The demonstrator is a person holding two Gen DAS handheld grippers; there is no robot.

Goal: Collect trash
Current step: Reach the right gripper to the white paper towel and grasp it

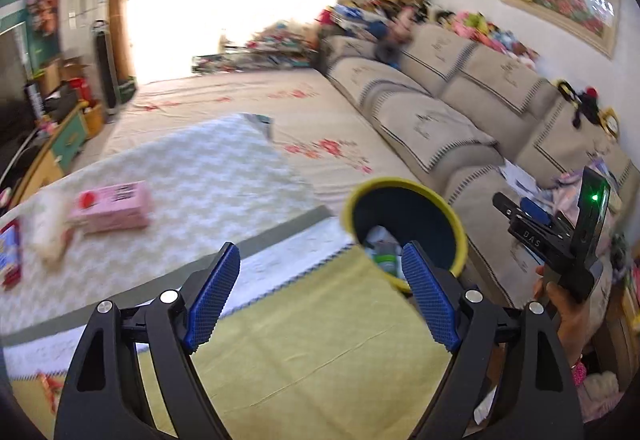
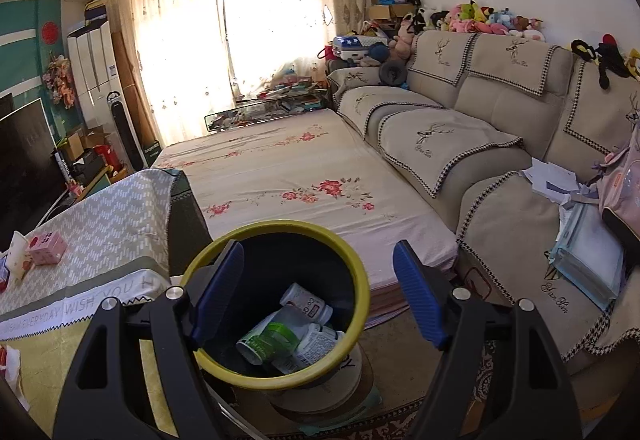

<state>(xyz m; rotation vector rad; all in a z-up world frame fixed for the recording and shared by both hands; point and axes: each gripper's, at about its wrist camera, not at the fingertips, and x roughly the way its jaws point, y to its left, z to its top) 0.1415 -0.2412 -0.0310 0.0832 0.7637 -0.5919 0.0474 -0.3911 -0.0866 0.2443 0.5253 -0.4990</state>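
A dark trash bin with a yellow rim (image 2: 362,304) stands on the floor beside the table; it also shows in the left wrist view (image 1: 460,236). Inside lie a green-labelled tub (image 2: 268,340) and two white bottles (image 2: 306,304). My right gripper (image 2: 320,296) is open and empty, hovering right above the bin's mouth. My left gripper (image 1: 320,300) is open and empty above the yellow-green tablecloth (image 1: 320,360), left of the bin. The right gripper (image 1: 560,232) shows in the left wrist view, held by a hand.
A pink box (image 1: 112,205) and a pale crumpled wrapper (image 1: 48,236) lie on the table's far left; the box also shows in the right wrist view (image 2: 46,248). A beige sofa (image 2: 480,143) with papers runs along the right. A floral-covered platform (image 2: 288,175) lies behind the bin.
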